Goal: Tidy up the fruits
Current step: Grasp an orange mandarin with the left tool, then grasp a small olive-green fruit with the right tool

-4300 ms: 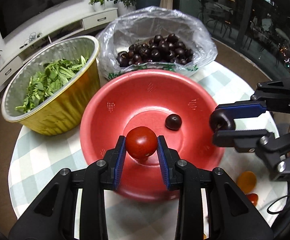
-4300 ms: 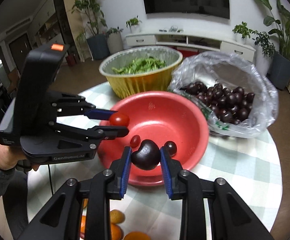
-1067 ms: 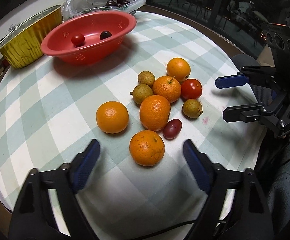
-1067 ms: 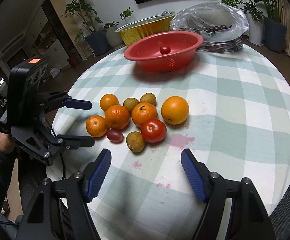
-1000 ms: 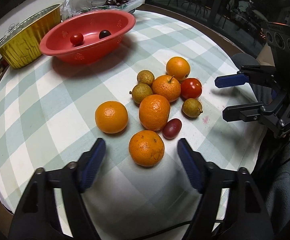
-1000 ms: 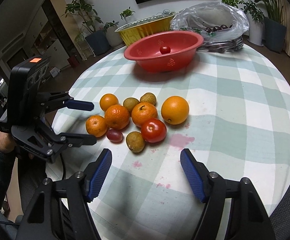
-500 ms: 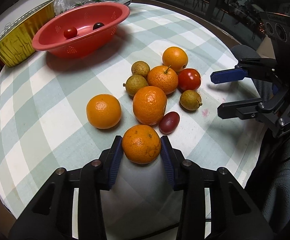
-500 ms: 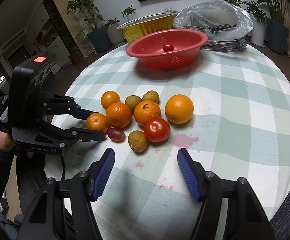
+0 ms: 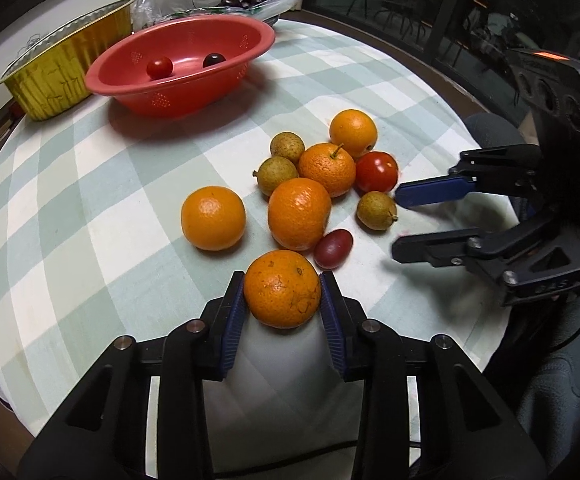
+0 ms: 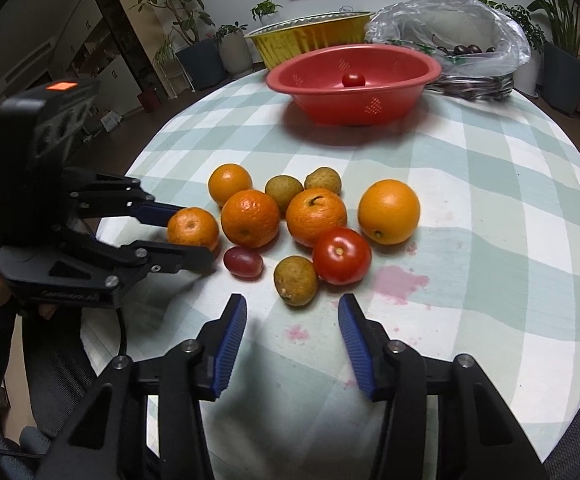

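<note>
Left tool now grips orange.

Mandarin between left fingers — gripped

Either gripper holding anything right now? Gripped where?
Left gripper is shut on the nearest orange, fingers on its two opposite sides, orange on the table. Right gripper holds nothing; its fingers have just been closing, with nothing between them.

pale green-and-white checked tablecloth, orange mandarins, red bowl, gold foil tray
</note>
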`<state>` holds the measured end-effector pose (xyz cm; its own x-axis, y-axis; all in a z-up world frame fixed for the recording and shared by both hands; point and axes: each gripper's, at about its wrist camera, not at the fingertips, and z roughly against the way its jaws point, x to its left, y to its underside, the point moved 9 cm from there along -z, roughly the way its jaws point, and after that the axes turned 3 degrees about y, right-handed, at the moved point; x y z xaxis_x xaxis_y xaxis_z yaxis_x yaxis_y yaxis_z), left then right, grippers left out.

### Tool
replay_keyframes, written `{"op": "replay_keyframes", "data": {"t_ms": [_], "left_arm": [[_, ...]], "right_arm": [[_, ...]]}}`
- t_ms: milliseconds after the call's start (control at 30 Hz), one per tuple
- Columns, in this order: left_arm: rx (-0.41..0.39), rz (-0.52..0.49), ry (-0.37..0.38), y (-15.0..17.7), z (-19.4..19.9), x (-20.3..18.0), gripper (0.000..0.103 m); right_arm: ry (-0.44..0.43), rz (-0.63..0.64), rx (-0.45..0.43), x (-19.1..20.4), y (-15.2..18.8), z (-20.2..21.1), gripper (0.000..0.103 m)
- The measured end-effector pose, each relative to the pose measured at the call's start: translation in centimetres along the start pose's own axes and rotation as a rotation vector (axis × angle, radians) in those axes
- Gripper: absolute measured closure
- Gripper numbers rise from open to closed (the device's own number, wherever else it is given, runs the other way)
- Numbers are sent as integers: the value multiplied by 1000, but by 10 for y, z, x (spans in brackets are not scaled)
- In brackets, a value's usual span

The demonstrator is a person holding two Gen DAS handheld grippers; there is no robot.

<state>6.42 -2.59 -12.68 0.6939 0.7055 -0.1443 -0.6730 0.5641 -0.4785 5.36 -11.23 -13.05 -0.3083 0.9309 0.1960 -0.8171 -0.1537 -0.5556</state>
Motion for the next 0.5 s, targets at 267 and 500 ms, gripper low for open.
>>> {"op": "replay_keyframes", "data": {"t_ms": [267, 500], "left_arm": [[-33, 21, 9, 5, 8, -6, 69], [-46, 34, 12, 5, 11, -4, 69]], "right_arm": [[25, 6, 9, 2, -9, -8, 60], [59, 30, 27, 5, -14, -19, 71]]}}
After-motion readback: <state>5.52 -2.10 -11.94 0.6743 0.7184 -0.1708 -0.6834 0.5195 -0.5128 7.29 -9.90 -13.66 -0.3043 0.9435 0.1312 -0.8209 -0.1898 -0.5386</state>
